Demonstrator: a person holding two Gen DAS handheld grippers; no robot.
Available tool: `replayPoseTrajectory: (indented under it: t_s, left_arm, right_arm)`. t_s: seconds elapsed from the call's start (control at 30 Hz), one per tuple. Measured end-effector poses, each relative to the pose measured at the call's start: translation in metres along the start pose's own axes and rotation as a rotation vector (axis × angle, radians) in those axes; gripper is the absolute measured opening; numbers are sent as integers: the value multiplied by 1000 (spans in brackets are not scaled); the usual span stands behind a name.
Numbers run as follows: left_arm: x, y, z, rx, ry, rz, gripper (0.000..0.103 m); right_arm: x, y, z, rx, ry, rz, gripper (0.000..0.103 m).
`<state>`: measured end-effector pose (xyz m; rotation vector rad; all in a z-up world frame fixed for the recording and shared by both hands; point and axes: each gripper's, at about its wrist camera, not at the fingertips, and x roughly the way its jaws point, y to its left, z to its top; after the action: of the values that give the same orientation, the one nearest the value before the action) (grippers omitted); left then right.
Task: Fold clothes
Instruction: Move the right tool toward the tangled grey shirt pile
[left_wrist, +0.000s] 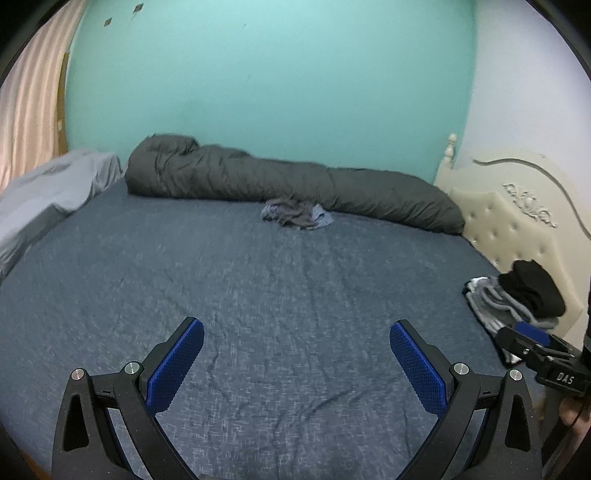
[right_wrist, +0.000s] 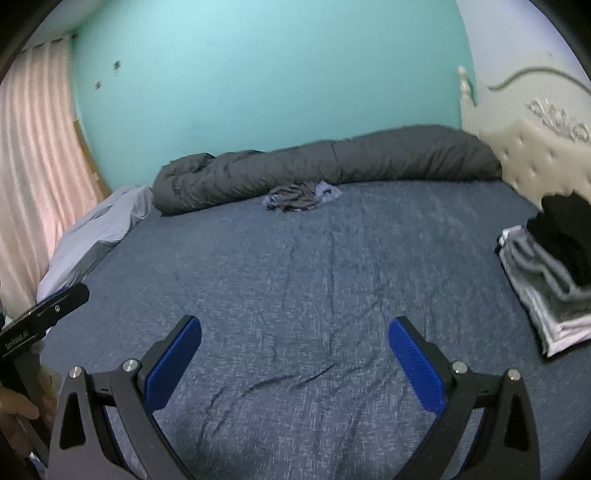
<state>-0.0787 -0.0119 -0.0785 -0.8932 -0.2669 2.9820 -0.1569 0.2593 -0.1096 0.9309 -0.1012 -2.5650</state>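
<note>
Both grippers hover over the blue bedsheet with nothing between their pads. The left gripper stands with its jaws spread wide and released; the right gripper is likewise spread and empty. The next item to fold appears to be the crumpled garment, a small grey and pale-blue heap lying straight ahead of both sets of jaws, well apart from them, at the far side of the bed. It rests just in front of, and seemingly touching, the rolled dark duvet that runs along the teal wall. The heap's long axis runs crosswise to the jaws' forward line, parallel to the duvet. In the right wrist view the crumpled garment sits almost dead centre ahead; in the left wrist view it sits about centre as well, so neither gripper can be judged clearly nearer. Off to the right of the right gripper's jaws, near the cream headboard, lies a stack of folded clothes, grey below and black on top, apparently finished work. The coming move likely requires a long forward reach by both grippers across the open sheet.
</note>
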Motion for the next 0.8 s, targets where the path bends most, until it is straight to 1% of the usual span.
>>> replayPoseTrajectory:
  t_s: [0.27,0.4,0.6,0.7,0.8]
  left_arm:
    - [88,24,2,-50,49,53,103]
    - [141,37,5,-84,71,62,103]
    - [234,60,18,-129,109,83,103]
    - [276,68,28,-143,120,107,103]
    - [300,76,33,-172,160,120,103]
  right_arm:
    - [84,-17,6,13,50,4,102]
    - [144,-29,15,14,86,13,102]
    - [243,-46,45,18,112,39,102]
    - [276,-51,59,32,126,45,102]
    - [305,-54,72,51,136,51,102]
